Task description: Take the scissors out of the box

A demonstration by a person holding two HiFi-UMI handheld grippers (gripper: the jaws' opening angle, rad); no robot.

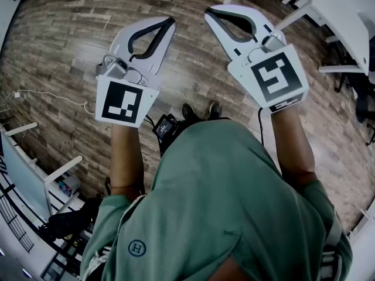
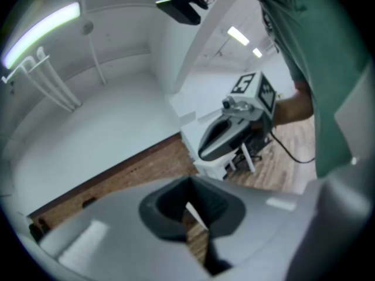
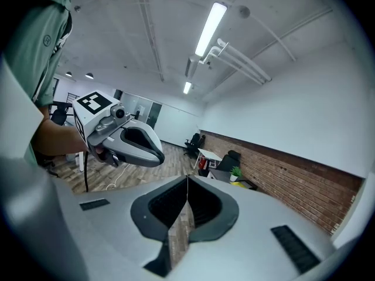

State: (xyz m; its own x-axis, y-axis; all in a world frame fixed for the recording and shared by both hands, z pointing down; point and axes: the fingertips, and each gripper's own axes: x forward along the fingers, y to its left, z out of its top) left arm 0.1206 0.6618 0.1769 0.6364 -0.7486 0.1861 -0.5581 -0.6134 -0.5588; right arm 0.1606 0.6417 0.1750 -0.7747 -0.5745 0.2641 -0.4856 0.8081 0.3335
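Neither scissors nor a box shows in any view. I hold both grippers up in the air over a wooden floor [image 1: 70, 45], pointing away from me and side by side. In the head view the left gripper [image 1: 171, 20] has its jaws together with nothing between them. The right gripper [image 1: 208, 12] is likewise shut and empty. The left gripper view shows its own closed tips [image 2: 189, 180] and the right gripper [image 2: 202, 154] a short way beyond. The right gripper view shows its own closed tips [image 3: 187, 178] and the left gripper [image 3: 159, 157] nearby.
White tables [image 1: 345, 10] stand at the upper right of the head view, and white furniture [image 1: 23, 168] at the lower left. A thin cable [image 1: 53, 98] lies on the floor. A brick wall [image 3: 281, 168] with desks and chairs runs along the far side.
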